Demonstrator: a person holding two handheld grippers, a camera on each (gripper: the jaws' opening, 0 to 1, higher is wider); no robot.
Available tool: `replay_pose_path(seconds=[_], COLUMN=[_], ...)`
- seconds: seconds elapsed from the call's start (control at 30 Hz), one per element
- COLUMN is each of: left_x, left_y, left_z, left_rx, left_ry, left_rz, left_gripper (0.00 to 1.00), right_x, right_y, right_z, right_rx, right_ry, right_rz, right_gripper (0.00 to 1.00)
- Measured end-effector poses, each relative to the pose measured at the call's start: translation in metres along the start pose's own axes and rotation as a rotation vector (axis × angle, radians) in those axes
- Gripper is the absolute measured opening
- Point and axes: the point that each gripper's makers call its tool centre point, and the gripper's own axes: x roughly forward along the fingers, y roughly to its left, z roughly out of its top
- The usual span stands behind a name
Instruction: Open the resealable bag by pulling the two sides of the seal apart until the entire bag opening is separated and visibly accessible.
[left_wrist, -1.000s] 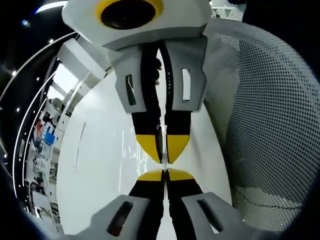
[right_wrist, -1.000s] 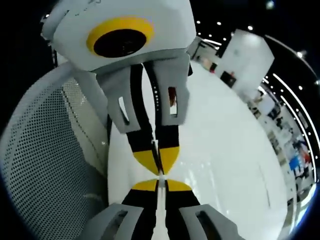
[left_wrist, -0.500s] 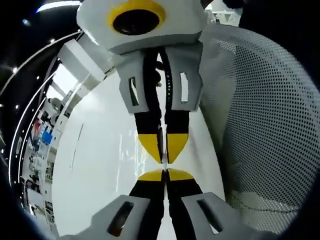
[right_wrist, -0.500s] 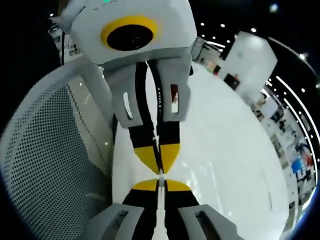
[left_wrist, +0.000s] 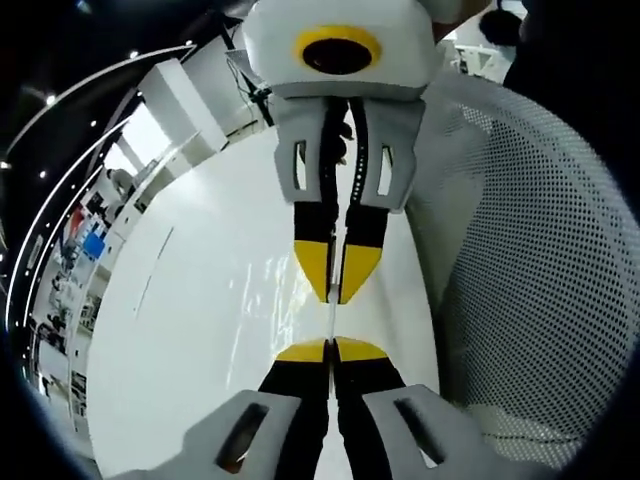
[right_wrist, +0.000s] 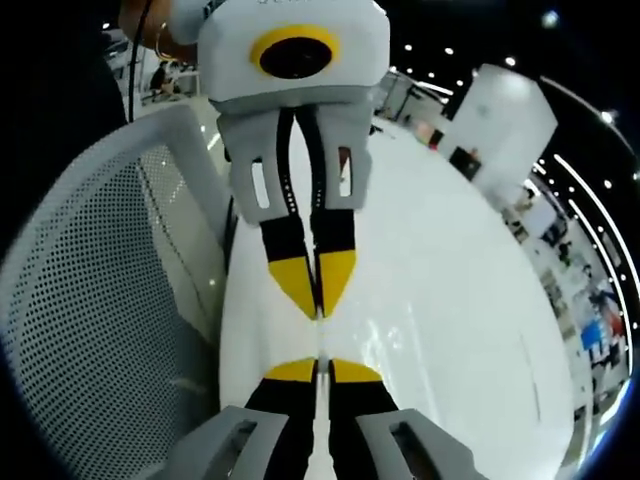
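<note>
Above the white desk (left_wrist: 200, 330), the left gripper (left_wrist: 331, 341) and the right gripper (right_wrist: 320, 360) are facing each other tip to tip, each clamping with jaws together on the clear resealable bag (left_wrist: 331, 318) stretching thinly between them beside a mesh chair (left_wrist: 540, 260).

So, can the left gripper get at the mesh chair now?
Probably yes: nothing lies between the left gripper and the mesh chair at its side. Its jaws are shut, though, with the right gripper close ahead.
</note>
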Motion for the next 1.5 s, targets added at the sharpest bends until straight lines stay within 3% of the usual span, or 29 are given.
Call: replay_pose_path(seconds=[0.5,1.5], left_x=[-0.006,-0.007], left_y=[0.001,0.005], left_z=[-0.002,-0.009], left_rx=[-0.033,-0.084], left_ry=[-0.009,0.012], left_rz=[-0.004,0.017], left_gripper=[0.0,0.0], right_x=[-0.009,-0.028], right_y=[-0.002,-0.004], right_z=[-0.016,-0.064], right_rx=[0.026,0.014], right_ry=[0.021,0.131], right_rz=[-0.006,-0.038], right_gripper=[0.0,0.0])
